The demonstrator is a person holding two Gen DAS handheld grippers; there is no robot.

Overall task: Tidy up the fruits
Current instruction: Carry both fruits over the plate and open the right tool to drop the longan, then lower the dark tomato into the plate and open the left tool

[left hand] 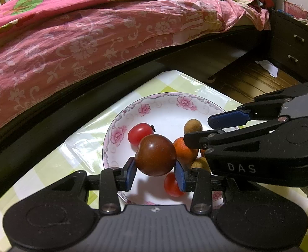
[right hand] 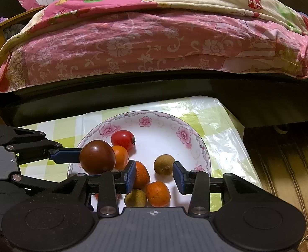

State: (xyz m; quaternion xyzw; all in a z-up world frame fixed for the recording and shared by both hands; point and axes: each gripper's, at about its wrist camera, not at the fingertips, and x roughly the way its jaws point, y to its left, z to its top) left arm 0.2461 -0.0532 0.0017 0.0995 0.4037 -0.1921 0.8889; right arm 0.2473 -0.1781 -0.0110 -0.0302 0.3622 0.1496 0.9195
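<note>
My left gripper is shut on a dark brown-red tomato and holds it above the flowered white plate; it also shows in the right wrist view. The plate holds a red cherry tomato, another red one, orange kumquats and brownish-green longans. My right gripper is open and empty over the plate's near side, with fruit below its fingers. It shows in the left wrist view to the right of the held tomato.
The plate stands on a small table with a green-and-white checked cover. A bed with a pink flowered quilt runs close behind it. A dark nightstand and wooden floor lie to the right.
</note>
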